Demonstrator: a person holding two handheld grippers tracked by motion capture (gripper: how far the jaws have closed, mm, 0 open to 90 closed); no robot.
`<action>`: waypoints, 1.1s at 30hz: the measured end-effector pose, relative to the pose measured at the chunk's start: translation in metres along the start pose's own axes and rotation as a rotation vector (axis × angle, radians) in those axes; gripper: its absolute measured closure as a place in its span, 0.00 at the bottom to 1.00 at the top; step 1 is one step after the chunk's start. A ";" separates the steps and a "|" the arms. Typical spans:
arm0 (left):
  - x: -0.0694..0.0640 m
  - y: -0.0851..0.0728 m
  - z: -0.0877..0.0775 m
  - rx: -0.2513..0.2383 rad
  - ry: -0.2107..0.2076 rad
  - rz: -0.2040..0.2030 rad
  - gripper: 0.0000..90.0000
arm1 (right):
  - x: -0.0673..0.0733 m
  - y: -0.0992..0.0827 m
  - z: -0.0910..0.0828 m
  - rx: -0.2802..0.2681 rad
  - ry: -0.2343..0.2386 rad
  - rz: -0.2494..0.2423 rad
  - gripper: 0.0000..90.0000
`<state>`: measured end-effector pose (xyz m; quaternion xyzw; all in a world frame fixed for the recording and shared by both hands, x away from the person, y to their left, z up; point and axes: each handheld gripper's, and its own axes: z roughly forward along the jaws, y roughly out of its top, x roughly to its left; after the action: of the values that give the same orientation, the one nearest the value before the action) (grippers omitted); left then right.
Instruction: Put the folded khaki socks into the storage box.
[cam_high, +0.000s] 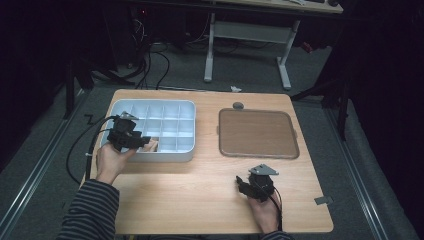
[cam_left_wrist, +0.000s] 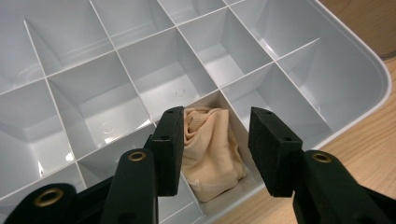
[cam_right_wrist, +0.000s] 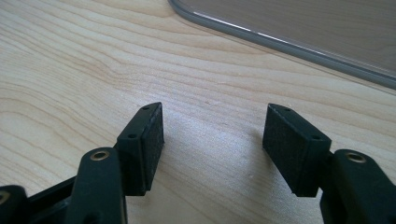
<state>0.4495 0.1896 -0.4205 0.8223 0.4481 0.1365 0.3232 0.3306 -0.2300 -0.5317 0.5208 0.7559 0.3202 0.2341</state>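
Observation:
A pale blue-grey organiser box (cam_high: 165, 156) with many small compartments sits on the left half of the wooden table. A beige folded cloth (cam_high: 152, 145) lies in one compartment of its near row. My left gripper (cam_high: 145, 142) hovers over that near row. In the left gripper view the cloth (cam_left_wrist: 210, 144) lies loose in its compartment between and below the jaws, and the left gripper (cam_left_wrist: 217, 113) is open, its pads apart from the cloth. The right gripper (cam_high: 241, 183) rests low over bare table near the front edge. It (cam_right_wrist: 215, 109) stands open with nothing between its pads.
A brown tray (cam_high: 257, 132) with a grey rim lies on the right half of the table, and its edge (cam_right_wrist: 280, 39) runs just beyond my right gripper. A small grey round thing (cam_high: 238, 105) sits behind the tray. A grey tab (cam_high: 323, 200) lies near the front right corner.

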 end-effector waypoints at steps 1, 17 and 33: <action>-0.001 0.000 -0.001 -0.001 -0.002 0.000 0.63 | 0.000 0.000 0.000 0.000 0.000 0.000 0.43; -0.010 -0.009 -0.018 -0.052 -0.015 0.005 0.62 | 0.000 0.000 0.000 0.000 0.001 0.001 0.43; -0.017 -0.018 -0.029 -0.074 -0.029 0.012 0.62 | 0.000 0.000 0.000 0.001 0.001 0.000 0.43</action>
<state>0.4135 0.1944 -0.4093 0.8143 0.4333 0.1429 0.3588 0.3306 -0.2300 -0.5317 0.5208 0.7560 0.3202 0.2338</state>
